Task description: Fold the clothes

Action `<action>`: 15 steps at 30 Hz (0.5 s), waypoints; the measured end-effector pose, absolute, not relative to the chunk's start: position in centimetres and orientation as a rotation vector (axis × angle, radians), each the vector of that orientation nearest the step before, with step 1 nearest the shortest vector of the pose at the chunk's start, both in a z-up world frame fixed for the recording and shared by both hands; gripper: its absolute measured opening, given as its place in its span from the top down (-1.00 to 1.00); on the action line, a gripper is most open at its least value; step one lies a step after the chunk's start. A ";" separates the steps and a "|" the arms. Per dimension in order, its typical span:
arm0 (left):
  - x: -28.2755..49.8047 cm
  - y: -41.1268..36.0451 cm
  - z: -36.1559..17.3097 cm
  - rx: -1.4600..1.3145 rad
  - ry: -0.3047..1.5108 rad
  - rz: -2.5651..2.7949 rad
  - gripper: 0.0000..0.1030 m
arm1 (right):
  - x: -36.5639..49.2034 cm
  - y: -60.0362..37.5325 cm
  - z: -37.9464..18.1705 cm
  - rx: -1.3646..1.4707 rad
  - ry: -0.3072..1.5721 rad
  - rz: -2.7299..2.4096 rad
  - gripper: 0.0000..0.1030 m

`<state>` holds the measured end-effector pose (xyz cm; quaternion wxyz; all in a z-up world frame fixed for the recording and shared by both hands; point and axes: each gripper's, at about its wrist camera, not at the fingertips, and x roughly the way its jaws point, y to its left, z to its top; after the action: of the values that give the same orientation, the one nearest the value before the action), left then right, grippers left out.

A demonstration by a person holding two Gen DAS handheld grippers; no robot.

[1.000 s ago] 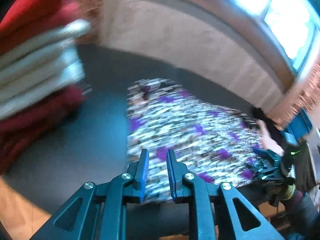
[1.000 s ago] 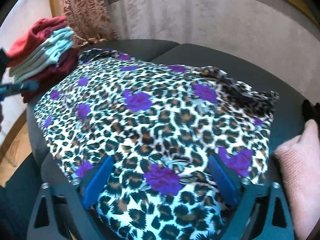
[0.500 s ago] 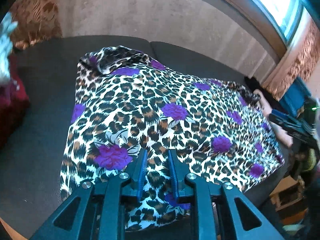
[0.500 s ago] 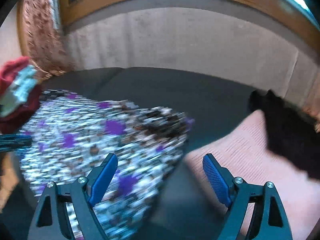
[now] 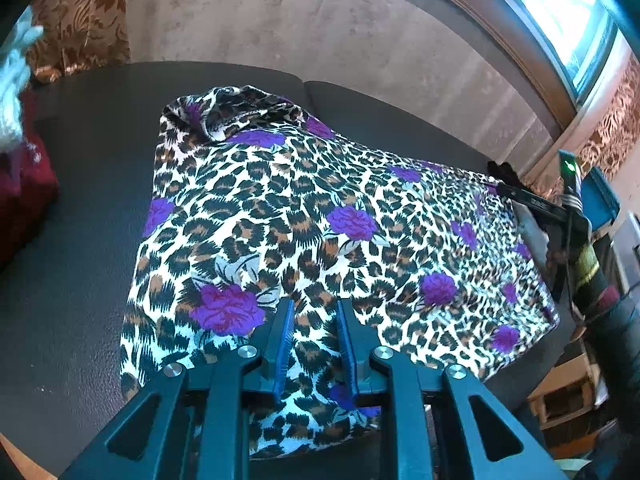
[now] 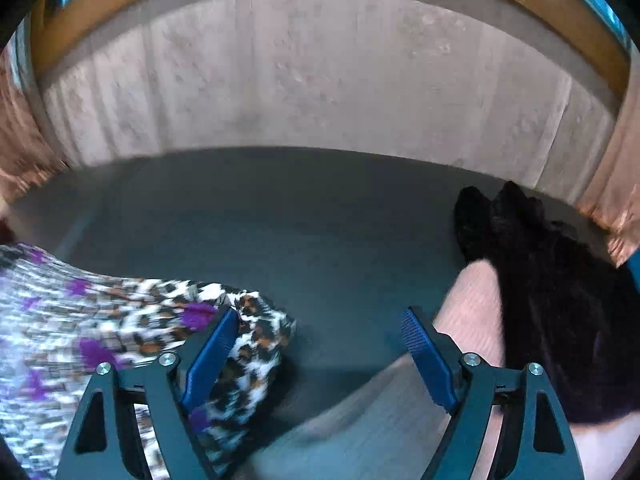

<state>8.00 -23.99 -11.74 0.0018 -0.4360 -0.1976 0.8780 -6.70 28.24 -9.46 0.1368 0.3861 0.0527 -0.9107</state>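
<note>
The leopard-print, purple-flowered garment point(image 5: 304, 224) lies spread on the dark sofa seat point(image 5: 80, 216), unfolded. Left hand-held gripper point(image 5: 311, 320) hovers, narrowly parted, empty; right hand-held gripper point(image 6: 320, 336) spread wide at the garment's edge. Next: pinch an edge.

The left dark teal plastic tool point(image 5: 313, 312) has ribbed blue pads point(image 5: 285, 344) and silver round screws point(image 5: 247, 351) on its triangular cut-out linkages. The right tool point(image 6: 320, 326) is built alike, with ribbed blue pads point(image 6: 428, 360).
</note>
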 end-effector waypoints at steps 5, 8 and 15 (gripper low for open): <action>8.4 -23.7 -10.9 -1.339 -0.605 2.764 0.59 | -2.7 29.0 -6.9 1.042 -0.105 -2.491 -0.66; 8.6 -23.1 -10.8 -1.337 -0.567 2.760 0.54 | -0.4 28.3 -6.4 0.996 -0.339 -2.226 -0.66; 9.5 -22.4 -11.9 -1.375 -0.574 2.742 0.48 | 3.8 23.3 -11.9 1.213 -0.151 -2.052 -0.64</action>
<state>9.47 -22.36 -11.90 0.0104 -0.4405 -0.1839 0.8786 3.84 23.26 -11.93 0.3677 0.4724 -0.0589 -0.7988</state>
